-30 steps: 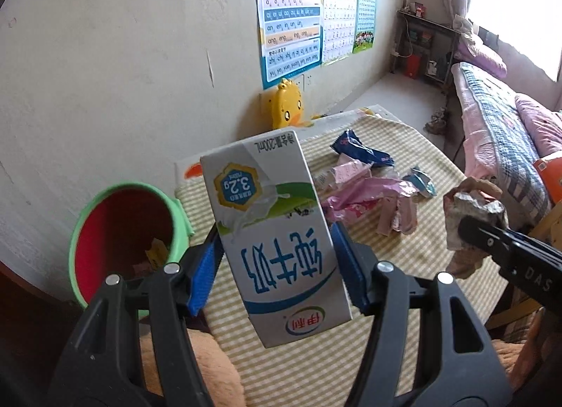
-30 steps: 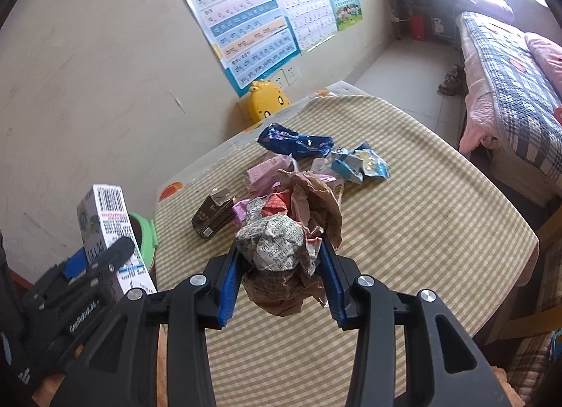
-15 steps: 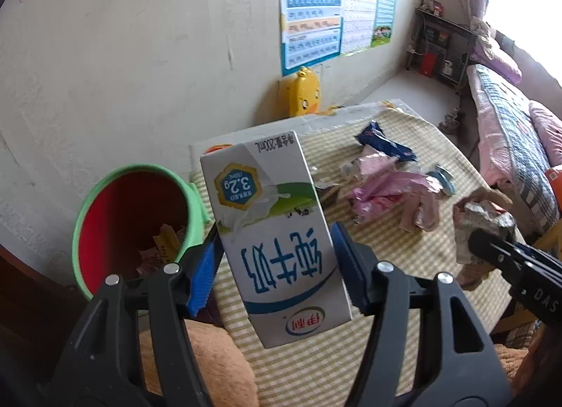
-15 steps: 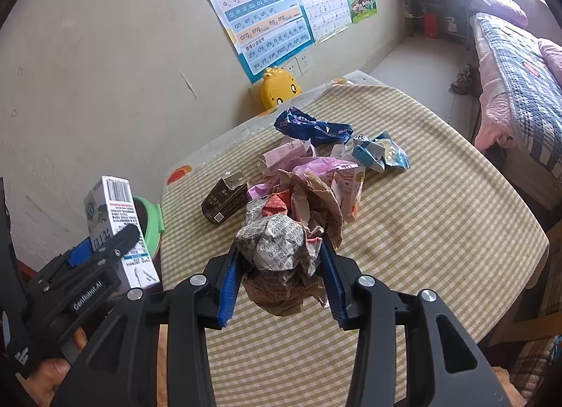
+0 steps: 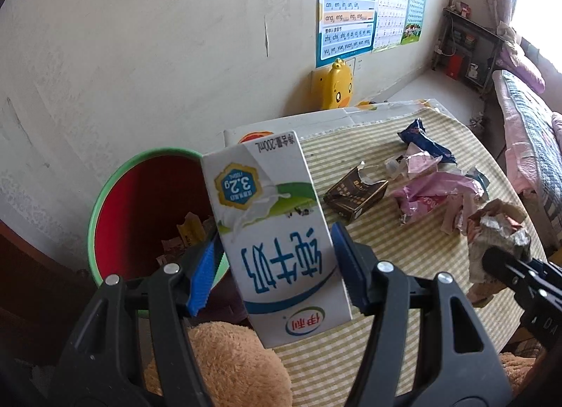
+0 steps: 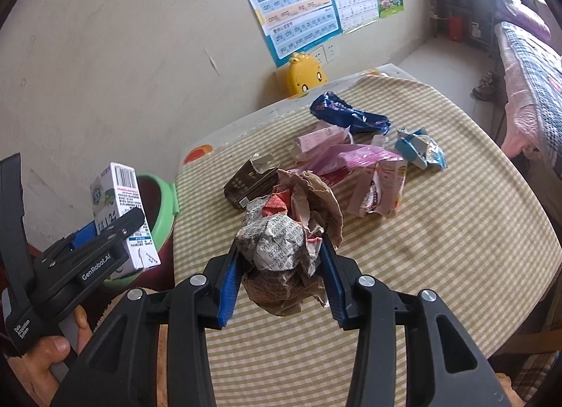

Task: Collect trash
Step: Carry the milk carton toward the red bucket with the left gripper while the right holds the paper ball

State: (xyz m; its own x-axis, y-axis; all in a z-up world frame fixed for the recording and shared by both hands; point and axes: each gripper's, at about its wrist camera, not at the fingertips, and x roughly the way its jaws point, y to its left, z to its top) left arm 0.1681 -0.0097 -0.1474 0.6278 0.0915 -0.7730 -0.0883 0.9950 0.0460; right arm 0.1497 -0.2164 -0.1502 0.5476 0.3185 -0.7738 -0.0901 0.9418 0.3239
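My left gripper (image 5: 274, 263) is shut on a white milk carton (image 5: 270, 231), held upside down in the air at the table's left edge, beside a green bin with a red inside (image 5: 140, 203) holding some scraps. The carton (image 6: 123, 217) and left gripper (image 6: 105, 234) also show in the right wrist view, next to the bin (image 6: 161, 203). My right gripper (image 6: 281, 259) is shut on a crumpled paper wad (image 6: 281, 241) above the table's near side. The wad (image 5: 495, 231) shows at the right in the left wrist view.
On the checked tablecloth (image 6: 439, 231) lie a dark torn box (image 6: 249, 182), pink wrappers (image 6: 351, 168), a blue wrapper (image 6: 351, 115) and a light-blue foil packet (image 6: 421, 150). A yellow duck toy (image 6: 304, 76) stands by the wall. A bed (image 6: 534, 66) is at the right.
The left gripper has carried the carton leftward, so the bin sits nearer and more fully in view. The right gripper still holds the wad and shifted little.
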